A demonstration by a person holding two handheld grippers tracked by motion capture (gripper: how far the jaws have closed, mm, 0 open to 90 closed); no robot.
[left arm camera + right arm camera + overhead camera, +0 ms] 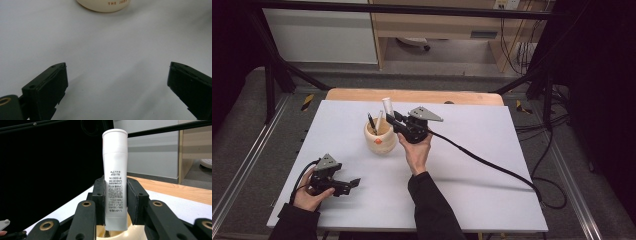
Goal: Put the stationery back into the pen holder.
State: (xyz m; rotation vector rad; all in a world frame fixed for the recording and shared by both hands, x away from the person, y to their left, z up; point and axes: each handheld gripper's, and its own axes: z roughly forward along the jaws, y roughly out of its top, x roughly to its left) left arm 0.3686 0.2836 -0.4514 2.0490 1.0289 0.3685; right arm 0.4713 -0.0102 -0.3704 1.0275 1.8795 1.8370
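two grippers are in play here, and the right gripper (pixel 115 202) has the action: its jaws are pinched in on a white tube (pixel 115 177), pads flat against the printed lower body, cap end pointing up. in the high view that tube (pixel 387 106) stands just above the rim of the cream pot (pixel 380 137), and the right gripper view has the crimped bottom end hanging right over the pot's mouth. a dark pen (pixel 371 123) and another slim stick already lean inside the pot.

now, how will this tube handle? it looks like a light, soft plastic squeeze tube, so a hard pinch would dent it and could push its contents toward the cap. the surface looks smooth, a bit slippery. the stiffest places to take it, i'd judge, are near the cap shoulder or the flat crimp; the present hold sits low on the body, which keeps the long end free but lets it wobble.

the right hand (pixel 417 150) reaches forward from below, palm under the tool, forearm angled up the table, gripper roughly level and aimed at the pot.

over at the near left edge, the left gripper (pixel 355 182) rests low on the white table (pixel 492 165), jaws spread wide with nothing between them, facing the pot (pixel 105 5).
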